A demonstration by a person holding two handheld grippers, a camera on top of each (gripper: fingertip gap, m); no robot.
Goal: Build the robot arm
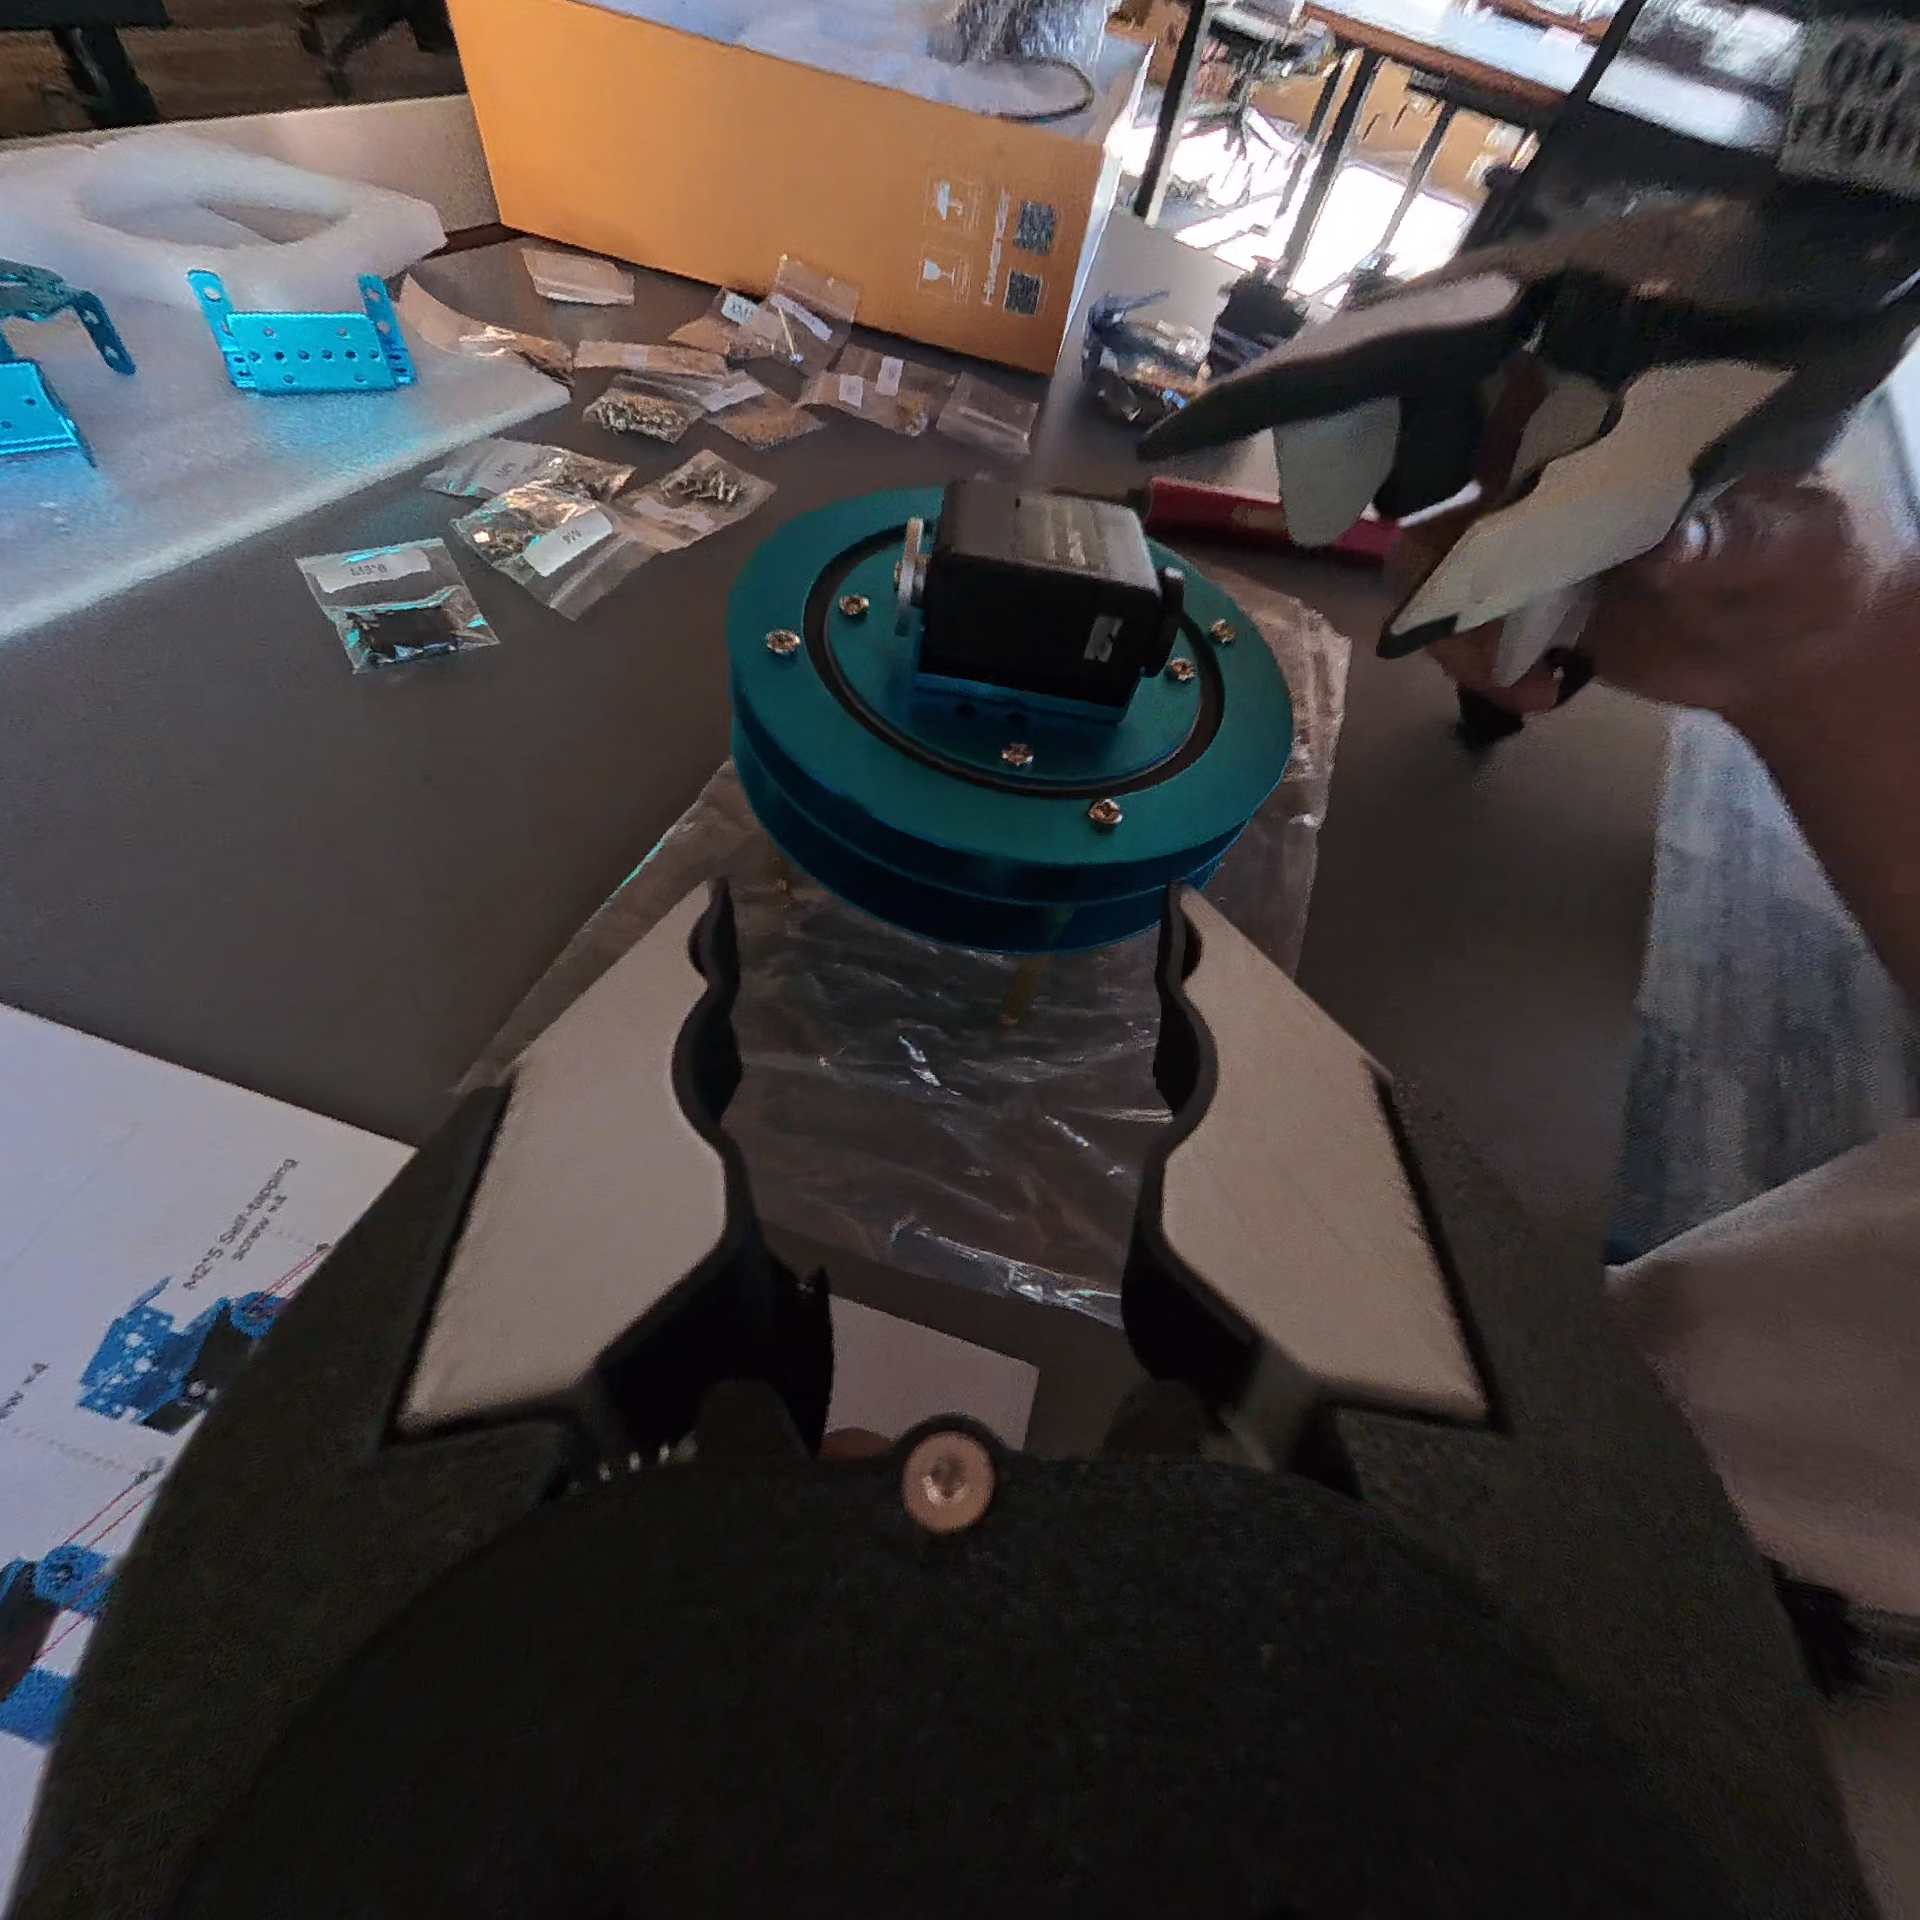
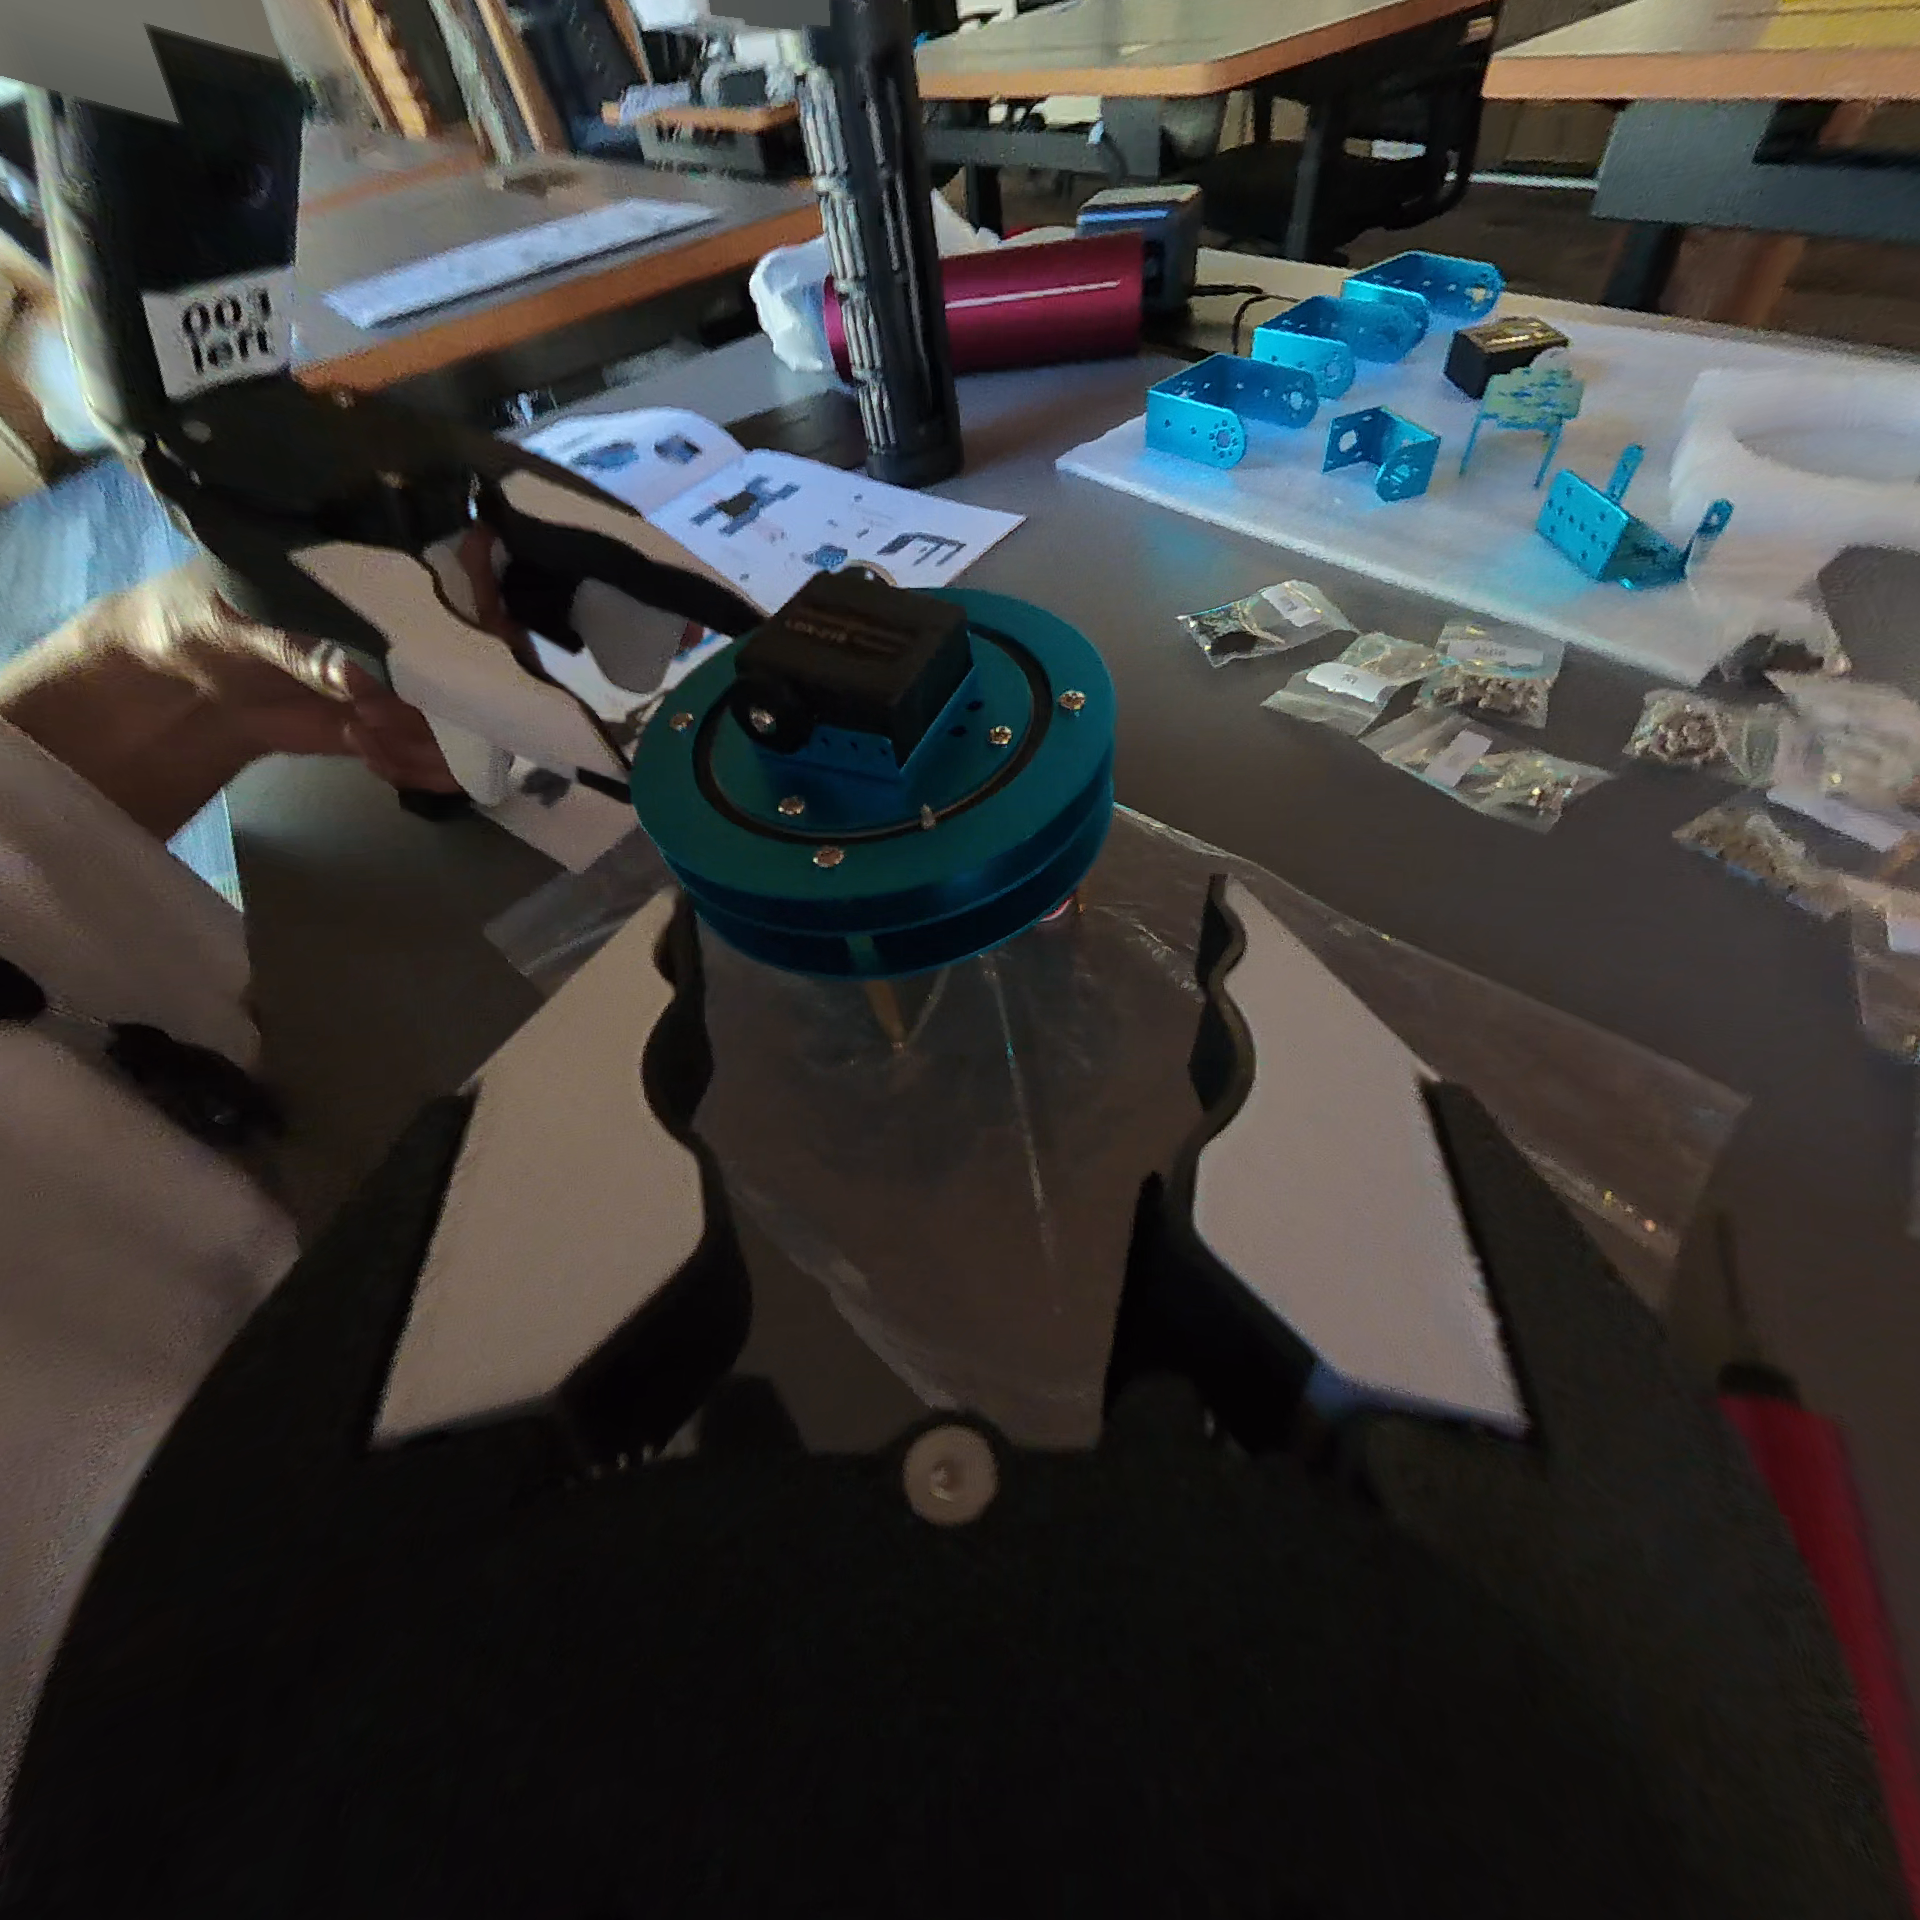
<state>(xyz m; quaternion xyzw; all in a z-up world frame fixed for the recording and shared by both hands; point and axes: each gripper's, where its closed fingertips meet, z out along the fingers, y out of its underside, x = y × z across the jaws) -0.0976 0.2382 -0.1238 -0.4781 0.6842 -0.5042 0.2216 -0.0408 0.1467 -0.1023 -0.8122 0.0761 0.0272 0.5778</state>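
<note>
Left wrist view: left gripper [image 1: 951,914] spread wide, fingers [image 1: 623,1091] released, grasping nothing, tips just short of the teal round base [image 1: 997,727] at 12 o'clock. Base resting on a crinkled clear plastic bag [image 1: 935,1122] over the dark matte desk [image 1: 260,810]. Anodised metal, two stacked discs with a groove between, brass screws around a black ring. Boxy black servo [image 1: 1039,597] seated upright in a blue bracket at the centre. At 2 o'clock the right gripper [image 1: 1340,520], held by a hand [image 1: 1766,623], fingers parted, empty. Small clear screw bags [image 1: 540,520] at 10 o'clock; blue U-bracket [image 1: 301,332] on white foam; orange cardboard box [image 1: 779,177] at 12 o'clock; printed instruction sheet [image 1: 135,1299] at 8 o'clock.

Right wrist view: right gripper [image 2: 951,914] likewise released and empty, base [image 2: 873,790] just beyond the tips at 12 o'clock, tilted slightly in this view. Left gripper [image 2: 644,665] at 10 o'clock, close beside the servo [image 2: 852,649]; contact not clear. Blue brackets [image 2: 1247,405] on foam at 2 o'clock, magenta cylinder [image 2: 1029,301] behind.

Judged best: close on the disc rim squarely, avoiding the slippery bag and the servo housing.
</note>
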